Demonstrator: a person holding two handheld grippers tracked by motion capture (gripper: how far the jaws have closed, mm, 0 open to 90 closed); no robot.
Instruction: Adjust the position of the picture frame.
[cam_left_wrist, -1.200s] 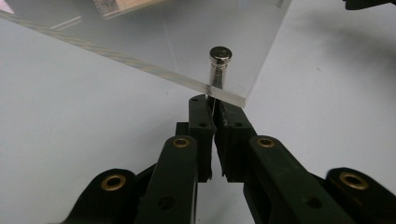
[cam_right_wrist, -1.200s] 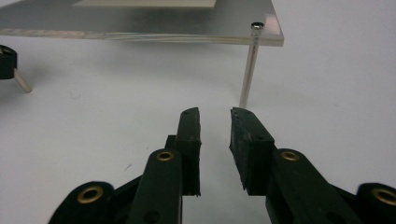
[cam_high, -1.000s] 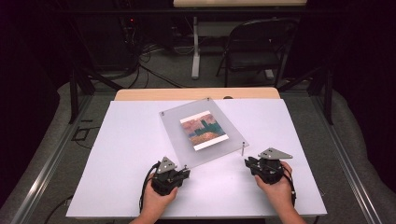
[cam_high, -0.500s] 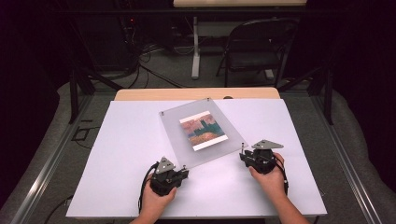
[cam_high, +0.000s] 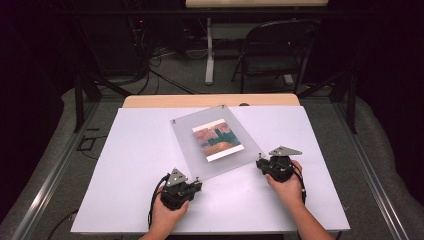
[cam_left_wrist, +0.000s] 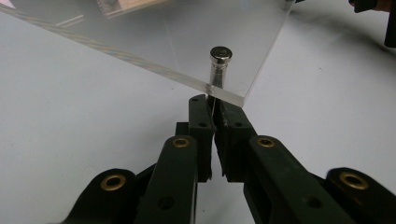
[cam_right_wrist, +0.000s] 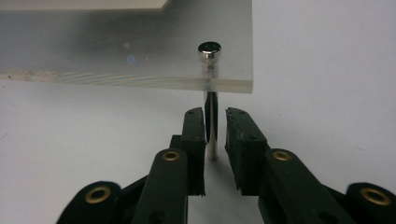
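On the white table (cam_high: 130, 165) an acrylic frame (cam_high: 220, 160) with a picture (cam_high: 217, 139) stands on metal posts. At its near-left corner the left gripper (cam_left_wrist: 213, 108) has its jaws clamped on one post (cam_left_wrist: 218, 70). At the near-right corner the right gripper (cam_right_wrist: 215, 122), jaws just closing, stands narrowly open around another post (cam_right_wrist: 211, 126)

White table top (cam_high: 125, 165) on a wooden table (cam_high: 210, 100), grey floor (cam_high: 170, 75) around it. Far right, a dark folding chair (cam_high: 272, 55). Far centre, a white table leg (cam_high: 210, 55); cables (cam_high: 150, 57) on floor far left. Dark curtains both sides.
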